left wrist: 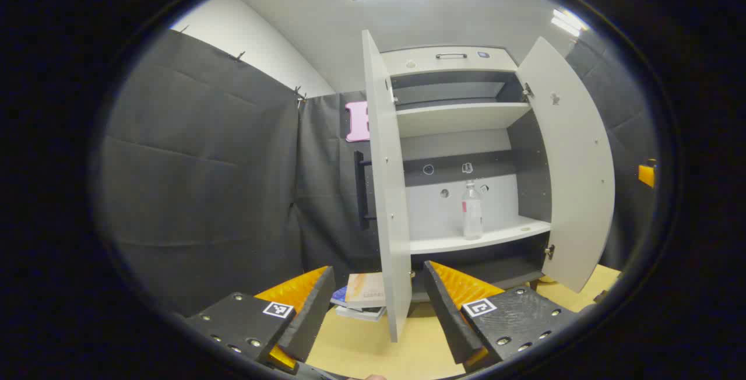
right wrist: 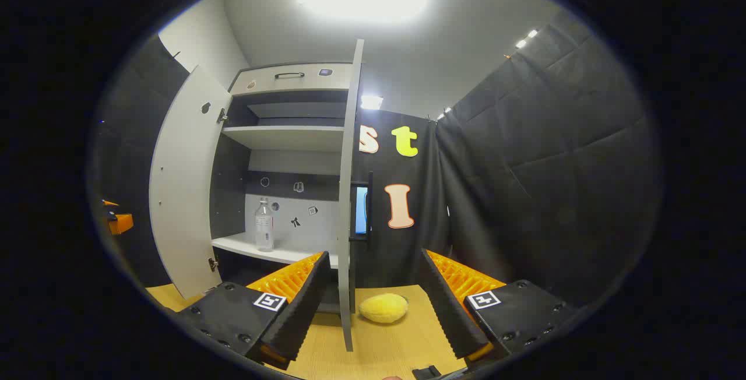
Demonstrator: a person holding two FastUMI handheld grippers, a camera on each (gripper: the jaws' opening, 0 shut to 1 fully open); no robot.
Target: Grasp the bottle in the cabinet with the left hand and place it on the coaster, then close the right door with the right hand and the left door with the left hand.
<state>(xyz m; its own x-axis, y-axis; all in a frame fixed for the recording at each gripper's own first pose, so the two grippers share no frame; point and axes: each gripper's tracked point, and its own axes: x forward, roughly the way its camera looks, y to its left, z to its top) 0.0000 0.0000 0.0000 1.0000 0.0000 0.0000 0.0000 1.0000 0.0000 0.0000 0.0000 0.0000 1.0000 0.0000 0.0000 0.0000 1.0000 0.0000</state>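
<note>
Bottle (left wrist: pixel 472 210), judged light, slippery and crushable, is best gripped mid-body on the shelf (left wrist: pixel 478 239); both tools (left wrist: pixel 377 301) (right wrist: pixel 373 304) are held spread.

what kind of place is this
Likely a staged recording booth, not a real home: black cloth walls surround an open cabinet on a wooden table, with a single bottle on its shelf.

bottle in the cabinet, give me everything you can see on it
The bottle is small and of clear plastic as it looks, with a pale cap and a label band round its middle, too small to read. Whether it holds liquid cannot be told. It stands upright on the cabinet's lower white shelf, near the back panel, between both open doors. Only the shelf touches it; both grippers are well short of it.
</note>
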